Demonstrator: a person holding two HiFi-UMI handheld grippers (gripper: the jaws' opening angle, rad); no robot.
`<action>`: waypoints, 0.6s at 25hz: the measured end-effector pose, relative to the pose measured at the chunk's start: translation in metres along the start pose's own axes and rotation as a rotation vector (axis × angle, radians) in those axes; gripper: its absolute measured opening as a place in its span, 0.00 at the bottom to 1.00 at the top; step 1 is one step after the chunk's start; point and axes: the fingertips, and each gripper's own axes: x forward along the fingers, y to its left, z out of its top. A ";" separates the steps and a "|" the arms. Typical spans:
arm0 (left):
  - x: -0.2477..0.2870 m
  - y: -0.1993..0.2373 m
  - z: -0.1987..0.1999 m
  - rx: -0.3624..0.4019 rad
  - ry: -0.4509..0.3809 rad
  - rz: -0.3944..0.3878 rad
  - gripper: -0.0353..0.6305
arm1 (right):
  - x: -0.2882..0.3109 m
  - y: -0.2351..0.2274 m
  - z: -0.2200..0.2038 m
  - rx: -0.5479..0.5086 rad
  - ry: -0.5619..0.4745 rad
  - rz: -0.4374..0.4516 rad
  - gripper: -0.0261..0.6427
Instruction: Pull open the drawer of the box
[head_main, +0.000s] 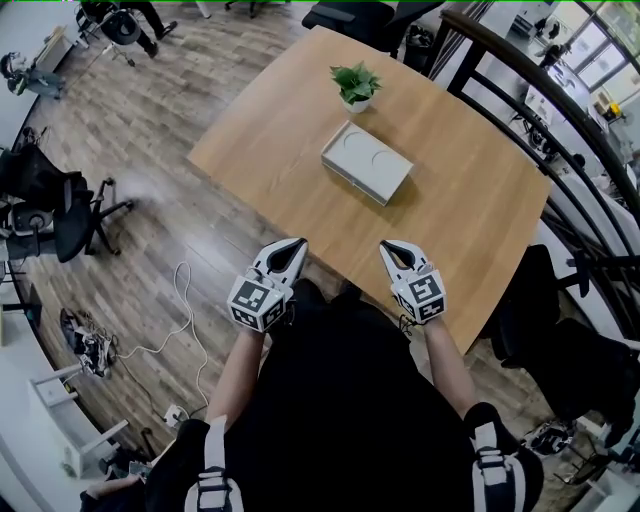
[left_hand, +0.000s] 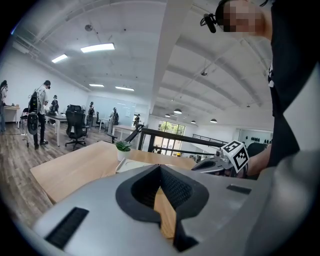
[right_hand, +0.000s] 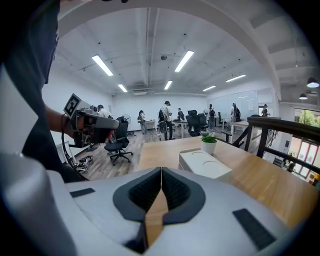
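White box (head_main: 367, 162) aslant, long side probably nearward

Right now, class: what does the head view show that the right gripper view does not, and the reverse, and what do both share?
Only the head view: the white cable on the floor and the right gripper seen from above. Only the right gripper view: the ceiling lights and that gripper's fingers pressed together with nothing between them. Both: the wooden table, white box, potted plant and left gripper.

Black top (head_main: 350, 400), grey marker-cubed hand-held grippers (head_main: 297, 243) (head_main: 386, 246)
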 end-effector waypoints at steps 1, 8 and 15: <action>0.001 0.000 0.001 -0.005 0.000 0.002 0.09 | 0.000 0.000 0.000 -0.002 0.004 0.006 0.08; 0.029 0.018 -0.008 -0.003 0.023 0.001 0.09 | 0.017 -0.023 0.002 -0.011 0.027 0.015 0.08; 0.064 0.041 -0.021 -0.002 0.055 -0.028 0.09 | 0.036 -0.042 0.007 0.030 0.044 -0.035 0.08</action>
